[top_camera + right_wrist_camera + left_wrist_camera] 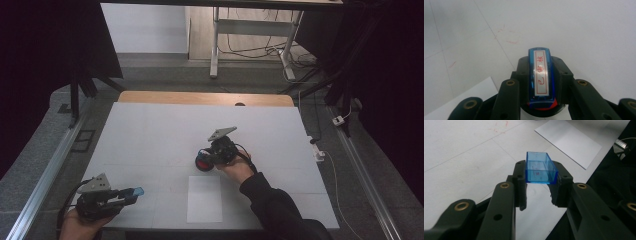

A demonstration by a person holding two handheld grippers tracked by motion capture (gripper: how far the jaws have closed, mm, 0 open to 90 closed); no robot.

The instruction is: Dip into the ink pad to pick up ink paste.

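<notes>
At the table's near left corner, my left gripper (129, 194) is shut on a clear blue rectangular cap (136, 191). In the left gripper view the cap (541, 161) sits open side up between the jaws of that gripper (540, 171), above the table. Near the table's middle, my right gripper (210, 157) is shut on a stamp (202, 163) with a red and black base. The right gripper view shows the stamp's (541, 82) blue body and its white label with red characters, clamped in that gripper (541, 64) and held low over the table.
A white sheet of paper (204, 198) lies near the front edge between the two hands; its corner (474, 92) is just left of the stamp. Faint red ink marks (509, 37) dot the white table top (150, 135). A wooden strip (200, 98) runs along the far edge.
</notes>
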